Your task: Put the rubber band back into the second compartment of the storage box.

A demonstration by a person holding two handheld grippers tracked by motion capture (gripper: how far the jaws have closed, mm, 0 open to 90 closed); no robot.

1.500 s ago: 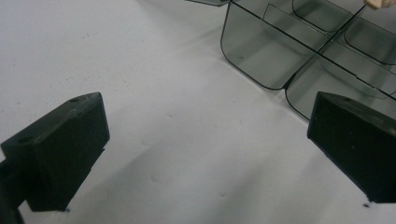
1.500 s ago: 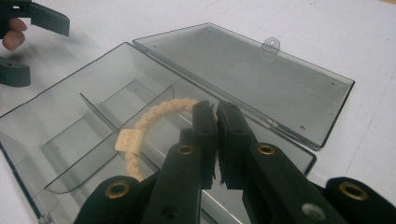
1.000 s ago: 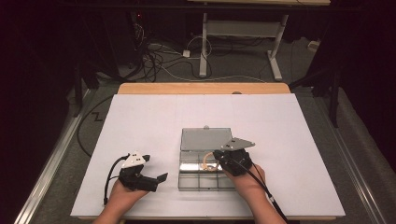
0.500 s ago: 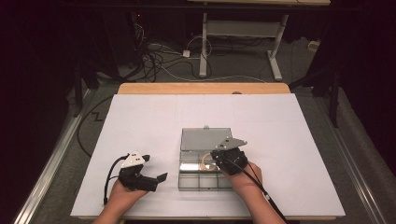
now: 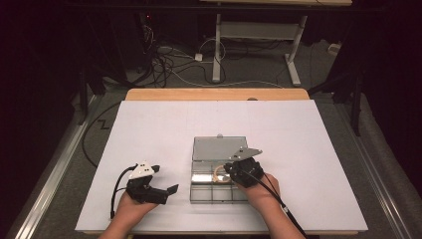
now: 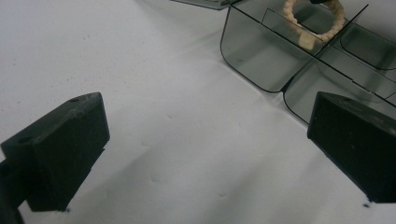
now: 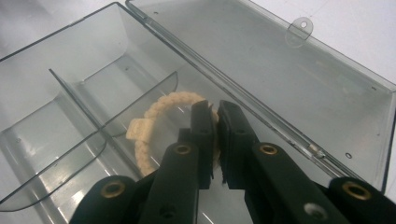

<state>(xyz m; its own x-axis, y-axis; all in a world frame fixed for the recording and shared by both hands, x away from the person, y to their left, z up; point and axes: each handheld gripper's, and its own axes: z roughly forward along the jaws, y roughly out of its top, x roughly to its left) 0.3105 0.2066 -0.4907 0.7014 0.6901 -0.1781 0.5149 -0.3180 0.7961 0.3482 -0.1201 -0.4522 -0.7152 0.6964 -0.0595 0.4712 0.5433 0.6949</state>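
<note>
Right gripper (image 7: 214, 109): the jaws are seen nearly together in the right gripper view, pinched on the cream braided bracelet (image 7: 161, 105).
Bracelet: it is held over a rear compartment of the clear compartment box (image 5: 199, 191), at about 9 o'clock of the right gripper (image 5: 233, 169) in the high view.
Left gripper (image 5: 166, 191): it is rested on the white table cover (image 5: 149, 124) at 9 o'clock of the box; its jaws are spread wide with nothing between them.
Right gripper view: the braid's weave and a small flat tag on the bracelet are shown, as is the tab on the open lid (image 7: 299, 25); none of this can be made out from above.
Left gripper view: the box's curved dividers (image 6: 299, 44) and the bracelet (image 6: 306, 28) are seen at 1 o'clock.
Change from earlier: the right hand (image 5: 259, 191) is found slightly nearer the box's front edge; the left gripper is unchanged.
</note>
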